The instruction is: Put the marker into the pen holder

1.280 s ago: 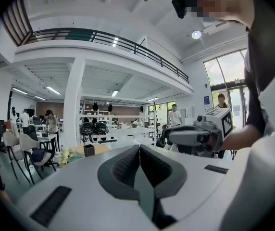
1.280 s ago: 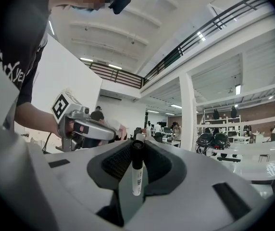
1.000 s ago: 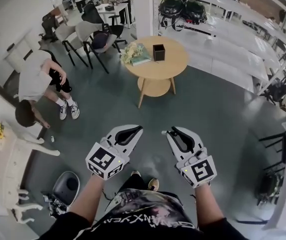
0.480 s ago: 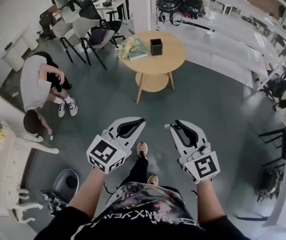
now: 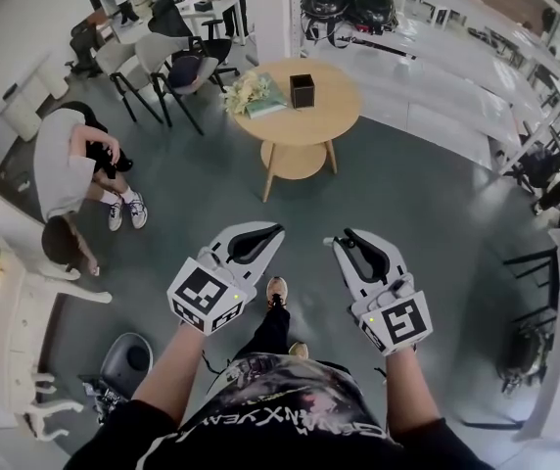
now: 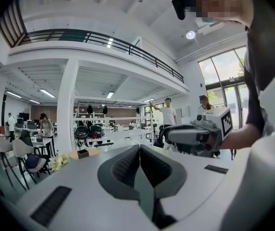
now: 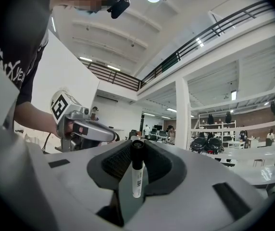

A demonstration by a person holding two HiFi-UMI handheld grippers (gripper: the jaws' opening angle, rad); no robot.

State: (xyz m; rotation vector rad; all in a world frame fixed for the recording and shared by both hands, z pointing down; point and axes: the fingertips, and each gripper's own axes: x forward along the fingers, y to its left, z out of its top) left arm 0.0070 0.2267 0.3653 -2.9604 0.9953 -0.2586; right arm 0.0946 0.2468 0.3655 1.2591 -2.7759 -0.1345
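Note:
The black square pen holder (image 5: 302, 90) stands on a round wooden table (image 5: 324, 116) far ahead across the floor; it also shows small in the left gripper view, pen holder (image 6: 82, 153). My right gripper (image 5: 333, 244) is shut on a marker (image 7: 137, 170) with a white body and black cap, held upright between the pads. My left gripper (image 5: 276, 230) is shut with nothing in it, its pads meeting in the left gripper view (image 6: 140, 149). Both are held at waist height over the grey floor, well short of the table.
A bunch of flowers and a book (image 5: 249, 94) lie on the table's left side. Chairs (image 5: 167, 62) stand left of it, and a person (image 5: 65, 169) bends over at the left. White shelving (image 5: 456, 57) runs along the right; a white cabinet (image 5: 6, 326) stands at near left.
Both grippers stay shut and level. My foot has stepped forward under them, and the table and pen holder have slid slightly up and left in the head view.

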